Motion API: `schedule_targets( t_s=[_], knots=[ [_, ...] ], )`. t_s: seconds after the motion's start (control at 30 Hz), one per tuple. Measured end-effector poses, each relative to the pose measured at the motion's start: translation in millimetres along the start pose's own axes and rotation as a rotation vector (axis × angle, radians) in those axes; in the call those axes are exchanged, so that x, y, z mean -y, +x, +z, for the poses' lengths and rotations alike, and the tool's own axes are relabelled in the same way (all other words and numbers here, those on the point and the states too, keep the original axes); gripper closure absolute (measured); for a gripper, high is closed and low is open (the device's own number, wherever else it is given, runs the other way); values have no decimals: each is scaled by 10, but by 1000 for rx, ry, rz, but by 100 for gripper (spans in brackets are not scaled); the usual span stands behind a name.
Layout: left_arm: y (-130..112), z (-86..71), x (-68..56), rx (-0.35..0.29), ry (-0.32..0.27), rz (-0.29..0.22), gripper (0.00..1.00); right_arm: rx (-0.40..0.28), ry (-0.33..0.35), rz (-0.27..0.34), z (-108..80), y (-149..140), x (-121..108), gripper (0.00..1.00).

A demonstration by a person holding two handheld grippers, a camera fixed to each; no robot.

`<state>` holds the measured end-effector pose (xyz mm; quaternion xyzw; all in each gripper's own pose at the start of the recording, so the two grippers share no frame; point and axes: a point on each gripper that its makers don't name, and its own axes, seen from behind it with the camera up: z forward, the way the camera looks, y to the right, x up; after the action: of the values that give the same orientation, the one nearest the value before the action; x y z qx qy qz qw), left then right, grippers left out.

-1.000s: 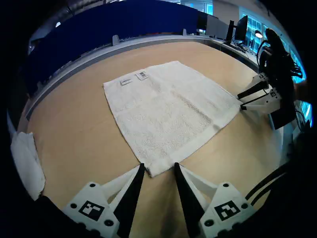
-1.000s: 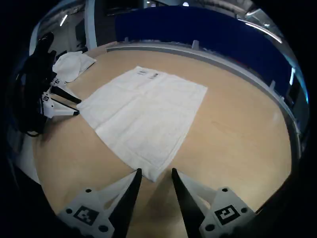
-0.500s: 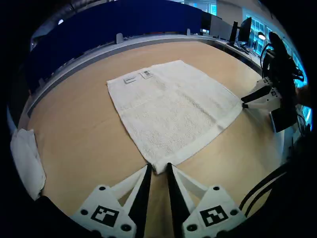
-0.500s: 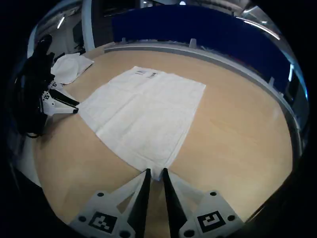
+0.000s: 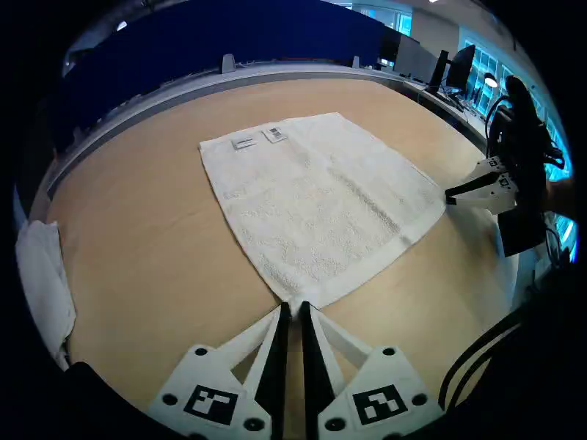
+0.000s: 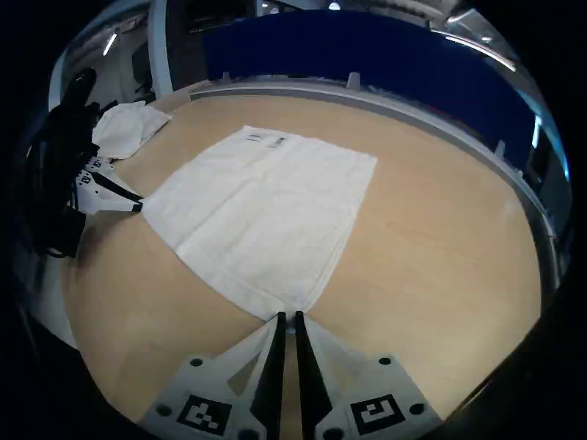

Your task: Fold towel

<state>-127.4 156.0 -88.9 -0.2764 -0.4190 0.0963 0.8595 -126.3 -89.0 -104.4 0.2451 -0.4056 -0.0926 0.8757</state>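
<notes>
A white towel [image 5: 319, 202] lies flat on the wooden table [image 5: 147, 242], with two labels at its far edge. In the left gripper view, my left gripper [image 5: 293, 312] is shut on the towel's near corner. In the right gripper view, my right gripper [image 6: 287, 319] is shut on another near corner of the same towel [image 6: 260, 209]. The left gripper view has the right gripper [image 5: 449, 198] at the towel's right corner. In the right gripper view the left gripper [image 6: 136, 204] stands at the towel's left corner, with a dark sleeve behind it.
A second white cloth [image 6: 128, 126] lies on the table beyond the left gripper, also seen as the cloth [image 5: 40, 286] at the left edge. A blue partition [image 5: 205, 44] runs along the table's far side. Monitors [image 5: 458, 70] stand at the far right.
Both grippers went from open around the towel's near corners to shut on them. The towel has stayed flat.
</notes>
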Motion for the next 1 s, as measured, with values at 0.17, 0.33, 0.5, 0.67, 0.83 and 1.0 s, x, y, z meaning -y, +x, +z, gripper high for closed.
schedule_targets(
  t_s=[0.17, 0.33, 0.5, 0.67, 0.83, 1.0],
  knots=[
    [20, -37, 10, -10, 3, -8, 88, -4, 4, 5, -10, 27, 4, 92],
    [85, -82, 11, -26, 5, -23, 88, -16, 7, 7, -48, 103, 12, 92],
    [165, -153, 10, -39, 4, -42, 88, -33, 14, 1, -124, 210, 32, 93],
    [260, -252, 2, -53, 4, -59, 88, -54, 23, -2, -233, 355, 62, 93],
    [326, -399, -19, -60, 5, -65, 88, -81, 31, 1, -392, 526, 102, 93],
    [351, -573, -65, -62, -1, -79, 88, -100, 42, 5, -606, 646, 160, 93]
  ],
)
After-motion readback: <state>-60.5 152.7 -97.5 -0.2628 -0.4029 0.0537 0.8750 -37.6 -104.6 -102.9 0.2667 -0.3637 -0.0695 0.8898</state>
